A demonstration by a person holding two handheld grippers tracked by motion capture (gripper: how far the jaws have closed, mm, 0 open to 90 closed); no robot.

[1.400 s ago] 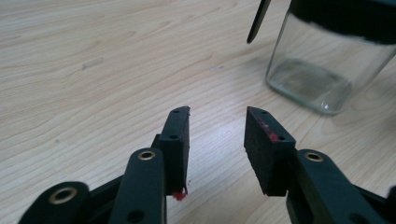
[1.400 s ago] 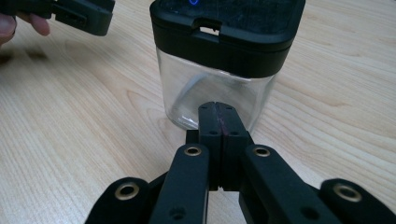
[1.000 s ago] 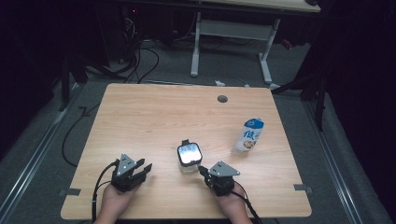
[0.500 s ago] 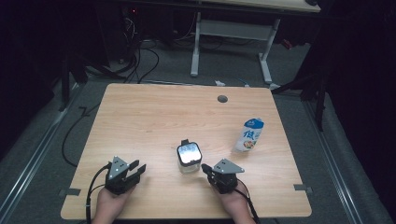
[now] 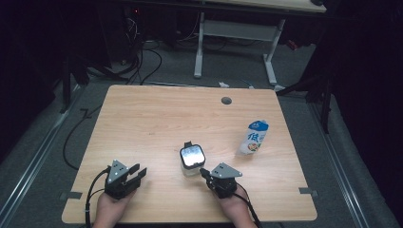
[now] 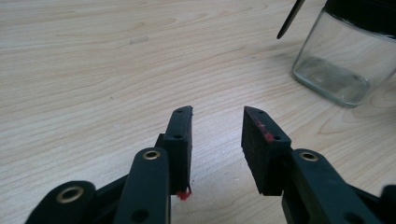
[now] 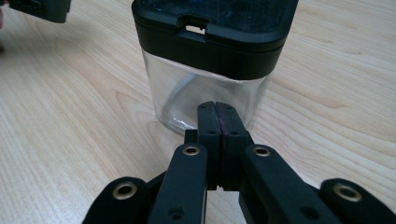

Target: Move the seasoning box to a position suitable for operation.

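Observation:
A square glass jar [image 5: 192, 160] with a black lid stands at the table's front middle, and it looks empty. My left gripper [image 5: 137, 173] rests near the front edge, left of the jar and apart from it. In the left gripper view my left gripper [image 6: 217, 113] is open with bare wood between its pads, and the jar [image 6: 343, 60] is at the upper right. My right gripper [image 5: 204, 171] is shut just right of the jar. In the right gripper view my right gripper [image 7: 216, 107] is shut on nothing, its tips close to the jar's [image 7: 210, 70] glass wall.
A white and blue milk carton [image 5: 254, 137] stands upright right of the jar. The wooden table [image 5: 157, 118] has a round cable hole [image 5: 226, 100] near its far edge. Beyond the table stand the legs of another desk [image 5: 235, 28], with cables on the floor.
My left gripper has shifted slightly to the left, toward the front edge. The right gripper, the jar and the carton stay where they were.

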